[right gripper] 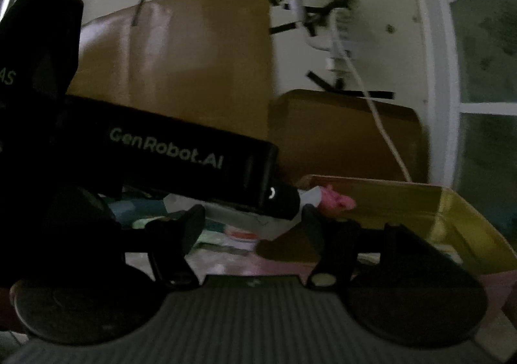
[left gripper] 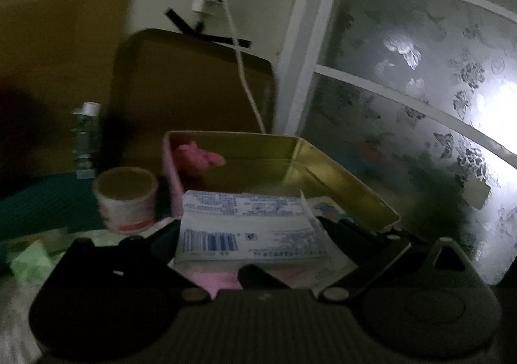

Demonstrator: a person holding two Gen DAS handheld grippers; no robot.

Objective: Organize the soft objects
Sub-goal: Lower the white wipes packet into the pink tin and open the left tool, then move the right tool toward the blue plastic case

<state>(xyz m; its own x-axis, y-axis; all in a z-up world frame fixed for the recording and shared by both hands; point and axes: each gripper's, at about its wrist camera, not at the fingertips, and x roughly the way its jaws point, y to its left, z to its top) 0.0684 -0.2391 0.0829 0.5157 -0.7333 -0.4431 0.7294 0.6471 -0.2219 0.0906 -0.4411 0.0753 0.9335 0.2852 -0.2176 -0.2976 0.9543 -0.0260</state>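
My left gripper (left gripper: 250, 234) is shut on a white tissue pack (left gripper: 248, 228) with a blue barcode, held at the near edge of an open gold-lined tin box (left gripper: 323, 167). A pink soft toy (left gripper: 197, 159) lies in the box's far left corner. In the right wrist view the left gripper's black body (right gripper: 168, 150) crosses in front, its tip near the pink toy (right gripper: 336, 199) and the box (right gripper: 458, 212). My right gripper (right gripper: 252, 225) is open and empty, its fingers (right gripper: 190, 225) spread below the left gripper.
A roll of tape (left gripper: 126, 202) stands left of the box, with a small bottle (left gripper: 84, 138) behind it. Green soft pieces (left gripper: 30, 262) lie at the near left. The brown box lid (left gripper: 194, 89) leans on the wall. A white cable (left gripper: 245, 79) hangs down.
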